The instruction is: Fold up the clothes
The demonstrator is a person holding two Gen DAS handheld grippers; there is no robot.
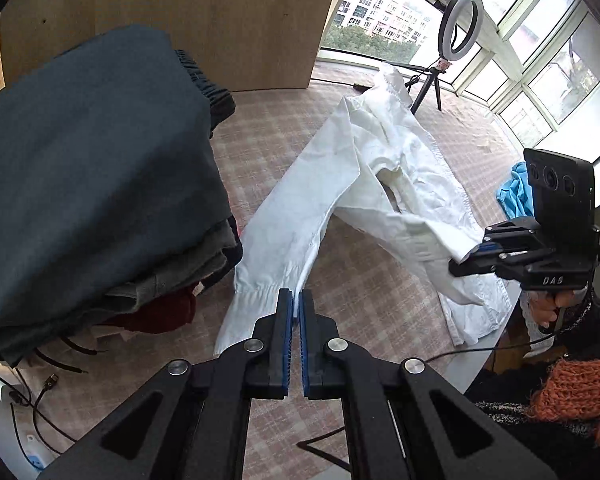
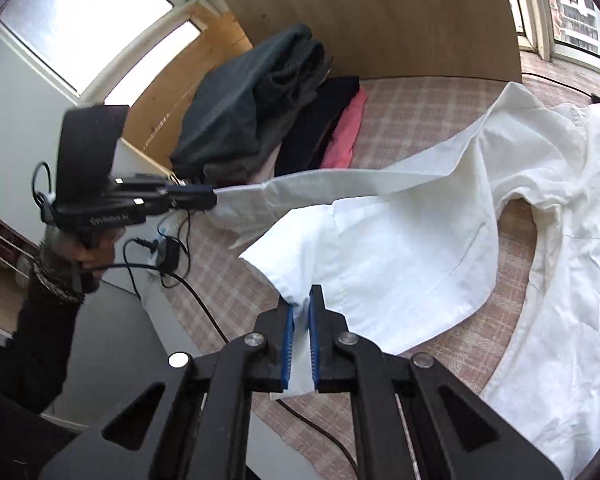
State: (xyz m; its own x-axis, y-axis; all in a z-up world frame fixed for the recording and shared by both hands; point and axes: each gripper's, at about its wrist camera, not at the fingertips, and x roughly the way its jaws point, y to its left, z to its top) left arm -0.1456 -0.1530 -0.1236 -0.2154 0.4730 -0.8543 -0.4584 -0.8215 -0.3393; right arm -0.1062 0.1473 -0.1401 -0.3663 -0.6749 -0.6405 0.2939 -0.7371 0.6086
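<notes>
A white long-sleeved shirt (image 1: pixel 364 168) lies partly spread on the pink checked bed cover (image 1: pixel 268 128); it also shows in the right wrist view (image 2: pixel 560 184). My left gripper (image 1: pixel 296 300) is shut on the cuff of one sleeve (image 1: pixel 268 264) and lifts it. My right gripper (image 2: pixel 301 300) is shut on the cuff of the other sleeve (image 2: pixel 380 256), held above the cover. Each gripper shows in the other's view: the right gripper (image 1: pixel 466 260) at the right edge, the left gripper (image 2: pixel 210 198) at the left.
A stack of folded dark clothes (image 1: pixel 92 176) stands at the left, also seen in the right wrist view (image 2: pixel 252 108) with a pink piece (image 2: pixel 346 136) beside it. A wooden headboard (image 1: pixel 180 12), a ring light on a tripod (image 1: pixel 460 24), a blue cloth (image 1: pixel 514 192), and cables (image 2: pixel 188 280) are around.
</notes>
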